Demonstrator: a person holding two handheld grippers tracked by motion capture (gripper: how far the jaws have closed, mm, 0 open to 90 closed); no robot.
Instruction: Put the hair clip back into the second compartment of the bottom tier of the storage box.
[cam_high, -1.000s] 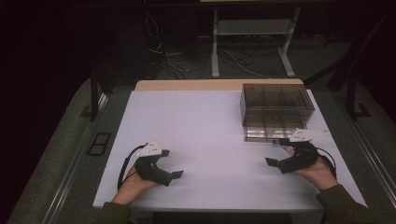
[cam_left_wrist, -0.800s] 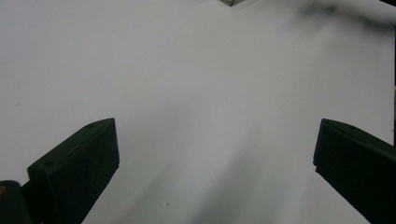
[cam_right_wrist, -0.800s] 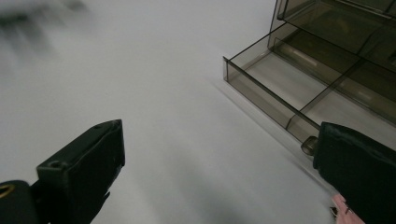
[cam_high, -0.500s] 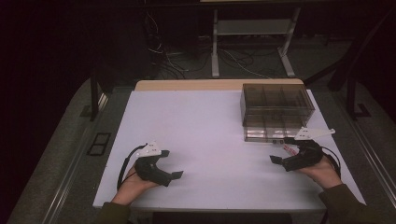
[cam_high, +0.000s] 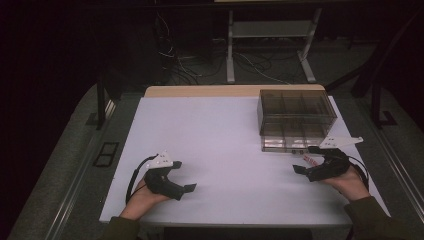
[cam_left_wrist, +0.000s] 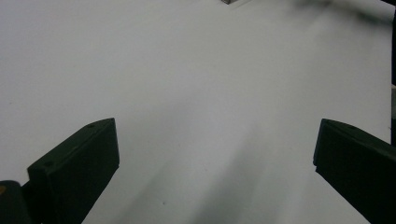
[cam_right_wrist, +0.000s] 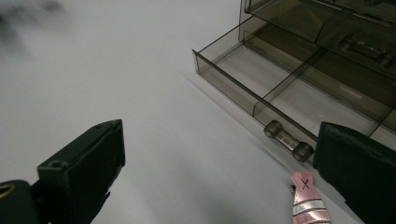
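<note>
Two grippers, fingers spread and empty: the right gripper nears a pink clip beside the open drawer; the left gripper rests, clip not yet stowed.

white table top with a tan strip along its far edge. behind it on the dark floor: loose cables and a grey metal stand. black bracket sits on the left ledge.
</note>
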